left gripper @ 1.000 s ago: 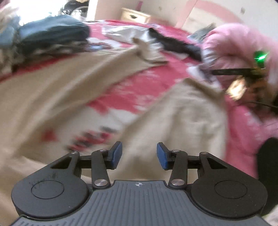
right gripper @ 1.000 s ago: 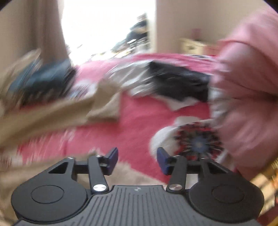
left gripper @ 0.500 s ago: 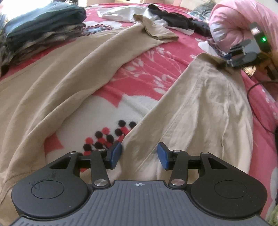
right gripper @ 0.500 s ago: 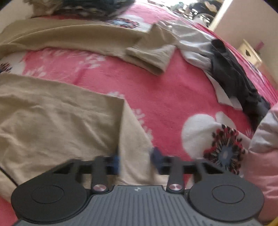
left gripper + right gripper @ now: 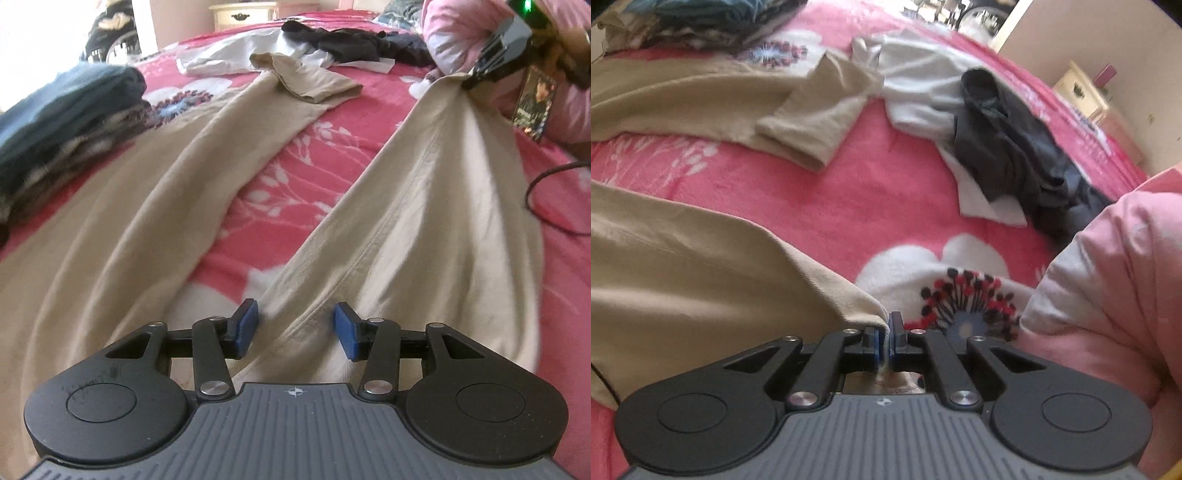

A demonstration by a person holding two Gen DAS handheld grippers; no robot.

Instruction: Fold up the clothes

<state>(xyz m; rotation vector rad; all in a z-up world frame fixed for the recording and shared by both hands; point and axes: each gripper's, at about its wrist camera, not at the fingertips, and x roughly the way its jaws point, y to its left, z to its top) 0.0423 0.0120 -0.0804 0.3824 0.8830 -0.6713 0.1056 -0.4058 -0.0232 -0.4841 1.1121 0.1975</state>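
Observation:
Beige trousers [image 5: 424, 206] lie spread on a pink flowered blanket [image 5: 280, 177], the two legs running away from me in a V. My left gripper [image 5: 297, 328] hovers open low over the nearer leg close to the crotch; the cloth lies between its blue pads [image 5: 247, 325], which do not press it. In the left wrist view my right gripper [image 5: 476, 75] pinches the far end of that leg. In the right wrist view the right gripper [image 5: 885, 341] is shut on the hem of the trousers [image 5: 701, 277], lifting it into a peak. The other leg [image 5: 798, 122] lies flat with its cuff folded back.
A stack of folded clothes [image 5: 62, 122] sits at the left of the bed. A white garment [image 5: 923, 85] and a black one [image 5: 1004, 147] lie crumpled beyond the trousers. Pink padded fabric [image 5: 1108, 295] fills the right side. A black cable [image 5: 546, 206] trails over the blanket; a cream nightstand [image 5: 243, 14] stands behind.
The right gripper went from open to shut on the trouser hem and pulled it up. The left gripper sank closer over the nearer leg, still open.

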